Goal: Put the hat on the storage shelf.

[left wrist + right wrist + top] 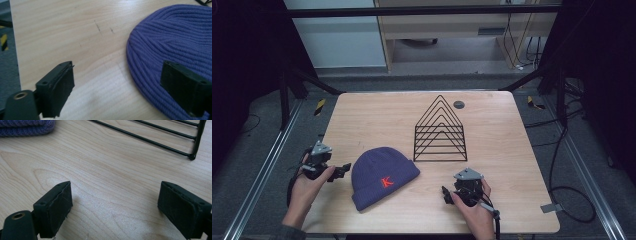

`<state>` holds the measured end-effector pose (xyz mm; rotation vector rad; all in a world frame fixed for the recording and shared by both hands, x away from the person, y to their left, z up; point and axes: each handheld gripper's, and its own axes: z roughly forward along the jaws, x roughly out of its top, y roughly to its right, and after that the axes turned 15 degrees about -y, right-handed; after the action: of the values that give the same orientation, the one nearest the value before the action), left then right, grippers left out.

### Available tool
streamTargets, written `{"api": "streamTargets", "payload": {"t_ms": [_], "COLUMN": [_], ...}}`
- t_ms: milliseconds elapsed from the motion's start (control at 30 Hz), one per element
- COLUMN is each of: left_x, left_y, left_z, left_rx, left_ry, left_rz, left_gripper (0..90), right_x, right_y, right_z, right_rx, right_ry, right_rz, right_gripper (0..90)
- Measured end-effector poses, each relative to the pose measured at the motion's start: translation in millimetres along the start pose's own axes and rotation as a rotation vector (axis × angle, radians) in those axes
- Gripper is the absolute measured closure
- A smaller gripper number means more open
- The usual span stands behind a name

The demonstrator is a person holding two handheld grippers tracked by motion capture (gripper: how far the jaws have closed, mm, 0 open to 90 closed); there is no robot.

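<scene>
We're at the approach step, nothing grasped yet; the purple beanie (383, 176) lies flat on the desk (492, 150) near the front edge, left of centre, its folded cuff toward the front edge and its crown toward the wire rack (440, 131), which stands mid-desk behind it. Left gripper (343, 171) sits by the front-left corner, just beside the hat's left side, jaws wide w/ nothing between them; in the left gripper view one jaw overlaps the knit (175, 42), but we can't tell if it touches. Right gripper (446, 193) rests near the front edge, right of the hat & apart from it, jaws also wide, bare wood between.

Next, we reckon: bring both grippers in on the beanie's sides and pinch fabric, low enough to catch the knit w/o scraping the desk; likely lift toward the rack.
</scene>
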<state>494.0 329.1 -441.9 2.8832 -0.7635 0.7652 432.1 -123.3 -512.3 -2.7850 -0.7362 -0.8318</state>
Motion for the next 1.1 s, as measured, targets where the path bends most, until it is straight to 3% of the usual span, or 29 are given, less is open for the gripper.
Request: {"api": "streamTargets", "payload": {"t_ms": [100, 167, 333, 433, 600, 667, 767, 967, 1100], "left_x": [18.4, 28.4, 48.2, 50.8, 52.4, 54.6, 54.9, 45.9, 42.1], "left_y": [4.3, 4.9, 9.1, 12.2, 17.8, 20.7, 23.2, 20.0, 20.3], "left_z": [2.1, 5.6, 13.1, 14.6, 24.9, 33.5, 38.5, 49.5, 53.1], "left_rx": [0.005, -0.026, -0.029, -0.041, -0.054, -0.060, -0.056, -0.083, -0.099], "left_ry": [-0.018, -0.026, -0.057, -0.062, -0.122, -0.161, -0.180, -0.215, -0.235], "left_rz": [0.029, 0.025, 0.034, 0.031, 0.047, 0.053, 0.060, 0.020, 0.025], "left_gripper": [13.9, 14.0, 19.2, 20.9, 26.7, 32.9, 36.1, 45.7, 46.5], "right_x": [0.0, 0.0, 0.0, 0.0, 0.0, 0.0, 0.0, 0.0, 0.0], "right_y": [0.0, 0.0, 0.1, 0.0, 0.1, 0.1, 0.0, 0.1, 0.0], "right_z": [0.0, 0.0, 0.0, 0.0, 0.0, 0.0, 0.0, 0.0, 0.0], "right_rx": [0.000, 0.000, 0.000, 0.000, 0.000, 0.000, 0.000, 0.000, 0.000], "right_ry": [0.000, 0.000, 0.000, 0.000, 0.000, 0.000, 0.000, 0.000, 0.000], "right_rz": [0.000, 0.000, -0.001, 0.000, -0.001, 0.000, 0.000, 0.000, 0.000], "right_gripper": [12.4, 12.4, 12.4, 12.4, 12.4, 12.4, 12.4, 12.4, 12.4]}}
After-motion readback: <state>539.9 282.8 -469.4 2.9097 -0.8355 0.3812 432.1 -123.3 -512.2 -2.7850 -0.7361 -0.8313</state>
